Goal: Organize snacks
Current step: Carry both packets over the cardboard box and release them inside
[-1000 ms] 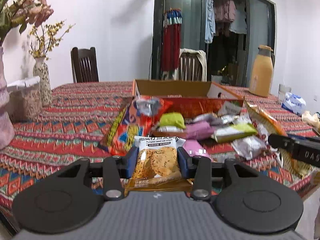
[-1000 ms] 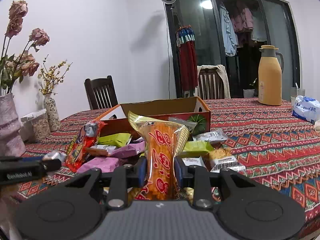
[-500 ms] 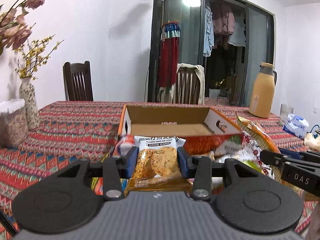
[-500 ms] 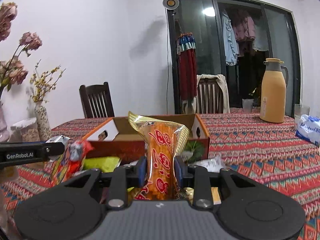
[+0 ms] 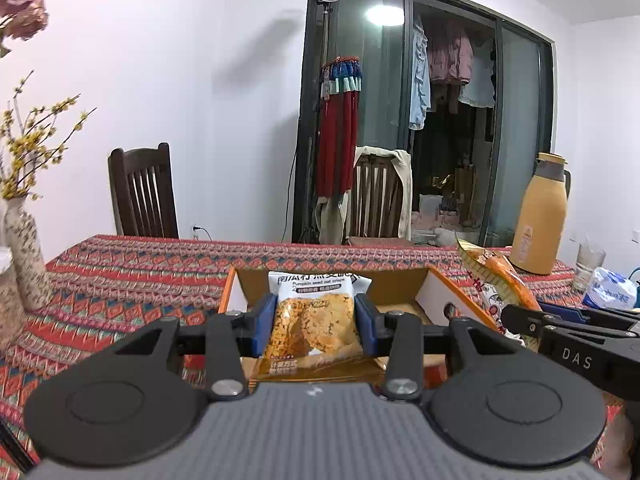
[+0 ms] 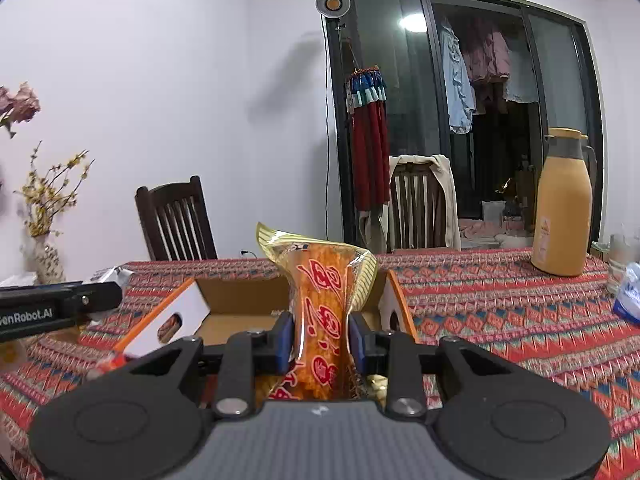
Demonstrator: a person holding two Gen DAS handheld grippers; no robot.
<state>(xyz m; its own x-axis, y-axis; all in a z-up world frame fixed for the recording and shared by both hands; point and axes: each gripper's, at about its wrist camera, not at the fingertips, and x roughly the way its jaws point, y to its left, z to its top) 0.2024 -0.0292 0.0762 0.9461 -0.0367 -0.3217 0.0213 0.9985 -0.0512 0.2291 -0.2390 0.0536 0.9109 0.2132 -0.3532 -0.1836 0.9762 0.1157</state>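
My left gripper [image 5: 316, 322] is shut on a white and orange packet of pumpkin seed oat crisps [image 5: 314, 316], held up over the near edge of an open cardboard box [image 5: 404, 284] with orange sides. My right gripper [image 6: 320, 338] is shut on a tall orange snack bag with red characters [image 6: 320, 300], squeezed at its waist, in front of the same box [image 6: 236, 296]. In the left wrist view the right gripper's finger [image 5: 560, 328] and its orange bag [image 5: 496, 276] show at the right. The left gripper's finger [image 6: 60, 304] shows at the left of the right wrist view.
The box stands on a table with a red patterned cloth [image 5: 132, 276]. A tan thermos jug [image 6: 564, 208], a glass [image 5: 588, 262] and a blue-white packet [image 5: 612, 290] stand at the right. A vase with yellow twigs [image 5: 24, 236] is at the left. Dark chairs [image 6: 176, 220] stand behind.
Both grippers rose and moved forward with their packets, from above the snack pile to the box's near edge. The loose snacks dropped out of view below.
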